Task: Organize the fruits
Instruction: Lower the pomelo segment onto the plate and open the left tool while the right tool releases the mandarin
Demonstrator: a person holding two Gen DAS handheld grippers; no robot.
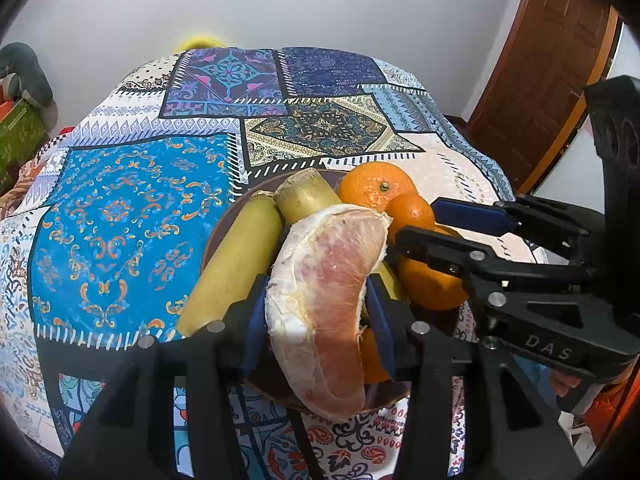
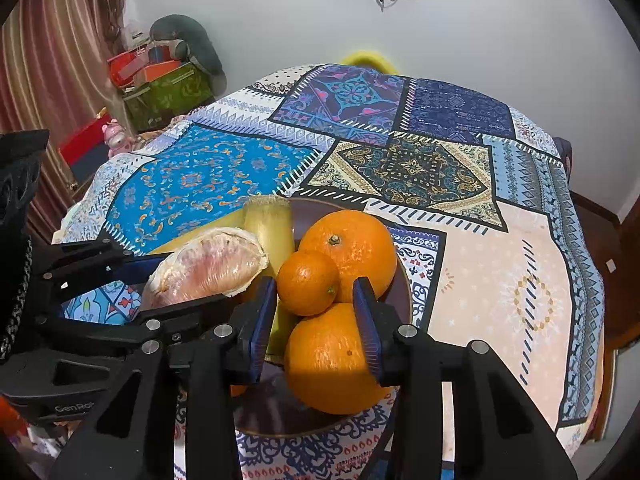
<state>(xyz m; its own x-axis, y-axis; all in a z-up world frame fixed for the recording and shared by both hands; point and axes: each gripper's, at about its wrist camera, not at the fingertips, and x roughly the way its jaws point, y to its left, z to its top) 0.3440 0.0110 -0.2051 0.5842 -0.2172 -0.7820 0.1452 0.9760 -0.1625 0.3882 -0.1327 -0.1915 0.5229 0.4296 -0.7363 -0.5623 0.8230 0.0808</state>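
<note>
Fruits are mostly gathered on the plate (image 2: 404,292): our left claw (image 1: 316,316) grips the pomelo segment (image 1: 320,300) at its 9 o'clock, and our right claw (image 2: 316,320), parted, straddles the near orange (image 2: 332,360) at 6 o'clock without clamping, so we judge only placing remains.

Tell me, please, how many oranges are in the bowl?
3: a large one at the back, a small one before it, another large one nearest; more may be hidden.

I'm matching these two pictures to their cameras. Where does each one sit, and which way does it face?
Left wrist: on the left gripper, angled down at the peeled pink pomelo segment it grips; right gripper alongside.
Right wrist: on the right gripper, angled down, pads flanking the near orange; left gripper alongside.
Shared: brown plate, patchwork tablecloth.
</note>
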